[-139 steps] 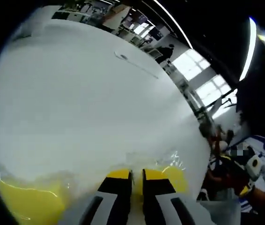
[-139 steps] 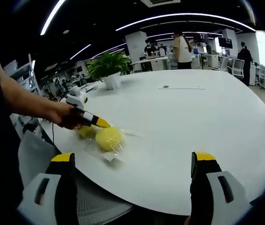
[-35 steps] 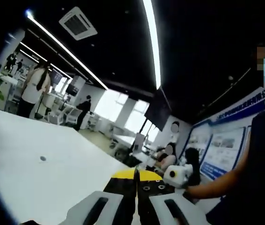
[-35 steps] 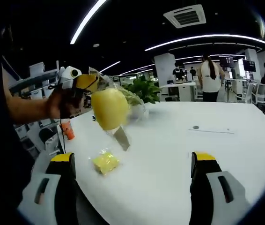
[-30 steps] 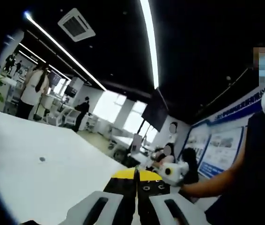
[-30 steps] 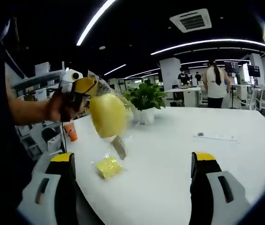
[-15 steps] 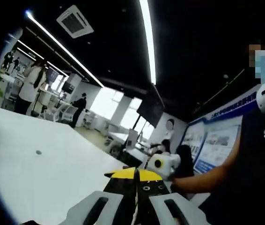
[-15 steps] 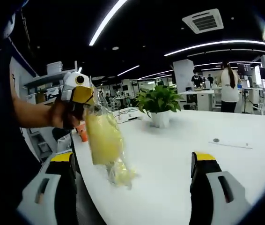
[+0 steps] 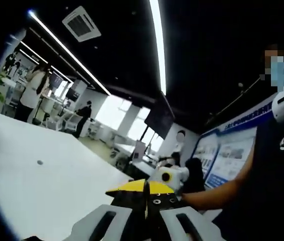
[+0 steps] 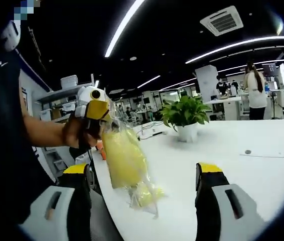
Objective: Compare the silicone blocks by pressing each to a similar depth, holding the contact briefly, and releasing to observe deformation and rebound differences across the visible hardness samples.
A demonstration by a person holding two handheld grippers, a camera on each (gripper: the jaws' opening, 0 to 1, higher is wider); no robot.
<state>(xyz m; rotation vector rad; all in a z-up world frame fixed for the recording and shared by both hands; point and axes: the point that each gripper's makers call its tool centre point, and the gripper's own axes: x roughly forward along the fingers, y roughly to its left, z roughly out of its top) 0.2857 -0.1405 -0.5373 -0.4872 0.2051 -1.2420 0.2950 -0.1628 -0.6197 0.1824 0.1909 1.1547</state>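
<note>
White tabletop (image 10: 262,170) stretched toward a potted plant (image 10: 186,116) as the left gripper (image 10: 98,111), jaws clenched on a clear bag (image 10: 127,165) of yellow silicone blocks (image 10: 124,158), had hoisted both off the table, where one lay a second earlier. The right gripper (image 10: 139,193) waited with jaws spread wide, so pressing likely remained undone.

Since 4.6 s ago, the left gripper (image 10: 101,111) has lifted the clear plastic bag holding the yellow silicone blocks (image 10: 126,161) off the white tabletop (image 10: 262,170), where it had been pressing them. The small yellow block, lying loose on the tabletop a second ago, now hangs in the bag's bottom.
</note>
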